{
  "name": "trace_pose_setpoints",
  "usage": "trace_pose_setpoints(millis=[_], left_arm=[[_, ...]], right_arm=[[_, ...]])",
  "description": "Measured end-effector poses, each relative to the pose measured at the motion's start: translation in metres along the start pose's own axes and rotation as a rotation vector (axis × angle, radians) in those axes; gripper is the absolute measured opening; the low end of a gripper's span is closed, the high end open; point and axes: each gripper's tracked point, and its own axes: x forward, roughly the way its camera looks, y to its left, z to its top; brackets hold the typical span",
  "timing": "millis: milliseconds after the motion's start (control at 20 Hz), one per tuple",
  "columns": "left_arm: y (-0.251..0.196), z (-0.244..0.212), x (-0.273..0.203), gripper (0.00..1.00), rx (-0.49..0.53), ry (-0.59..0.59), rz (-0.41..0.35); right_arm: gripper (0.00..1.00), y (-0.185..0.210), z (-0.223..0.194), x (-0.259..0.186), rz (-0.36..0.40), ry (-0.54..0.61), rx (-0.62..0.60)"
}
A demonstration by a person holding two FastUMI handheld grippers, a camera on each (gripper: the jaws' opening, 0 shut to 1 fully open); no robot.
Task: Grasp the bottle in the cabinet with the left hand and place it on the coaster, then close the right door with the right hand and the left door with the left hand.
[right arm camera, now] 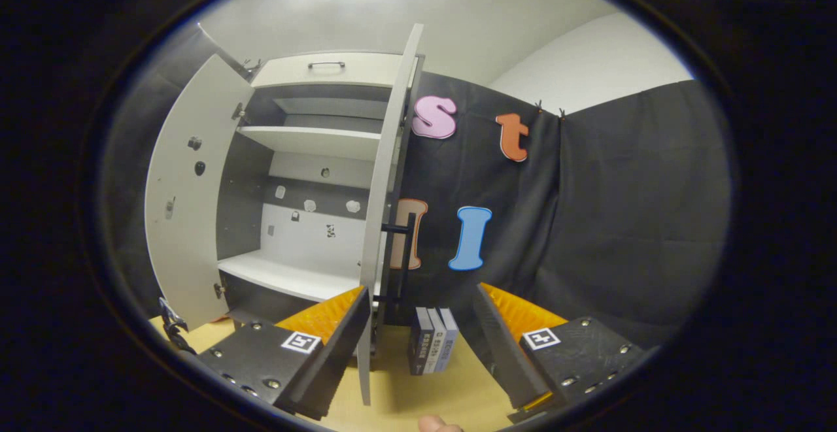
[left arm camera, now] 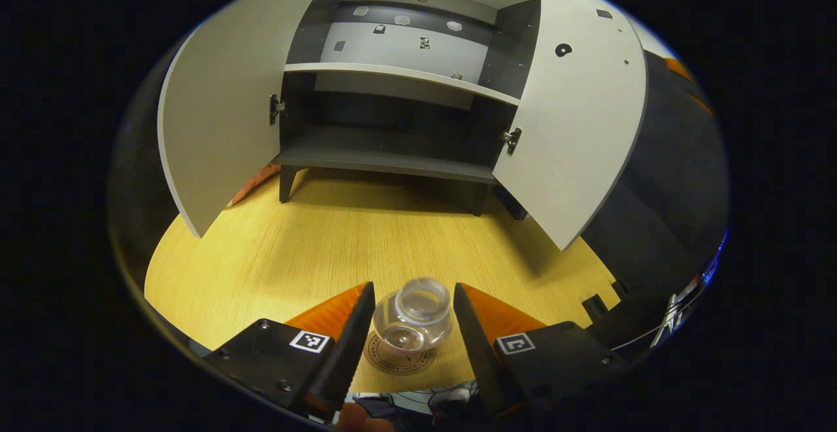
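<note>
A clear empty bottle [left arm camera: 413, 317] stands upright on a round coaster [left arm camera: 399, 359] at the near edge of the wooden table [left arm camera: 294, 249]. My left gripper [left arm camera: 413, 286] straddles the bottle, its fingers close on both sides, with a thin gap showing on the right side. The cabinet [left arm camera: 392, 157] stands behind with its left door [left arm camera: 216, 125] and right door [left arm camera: 582, 125] swung wide. In the right gripper view my right gripper [right arm camera: 422, 295] is open and holds nothing. It is just in front of the right door's [right arm camera: 382, 223] free edge, seen edge-on, with the left door [right arm camera: 186, 203] beyond.
The cabinet's shelves [left arm camera: 392, 76] are bare. A few upright books [right arm camera: 431, 347] stand on the table right of the cabinet, against the black cloth wall. Bare tabletop lies between the coaster and the cabinet's legs [left arm camera: 288, 187].
</note>
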Motion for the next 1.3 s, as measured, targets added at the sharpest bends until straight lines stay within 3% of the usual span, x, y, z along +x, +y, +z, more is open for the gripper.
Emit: trace_pose_setpoints(millis=[50, 100, 750, 1150, 1300], left_arm=[[0.001, 0.0, 0.002, 0.84, 0.0, 0.001, 0.001], [0.0, -0.002, 0.001, 0.77, -0.003, 0.007, 0.001], [-0.007, 0.014, -0.007, 0.77, -0.029, -0.018, -0.023], [-0.029, 0.084, -0.03, 0.77, -0.042, -0.162, -0.064], [-0.03, 0.127, -0.049, 0.77, -0.035, -0.259, -0.042]], right_arm=[[0.96, 0.0, -0.001, 0.0, 0.0, 0.003, 0.003], [0.96, 0.0, -0.002, 0.0, 0.0, 0.008, 0.005], [0.96, 0.0, -0.011, 0.005, 0.003, 0.033, 0.02], [0.96, 0.001, -0.011, 0.015, 0.011, 0.032, 0.018], [0.94, -0.002, -0.01, 0.019, -0.002, 0.028, 0.022]])
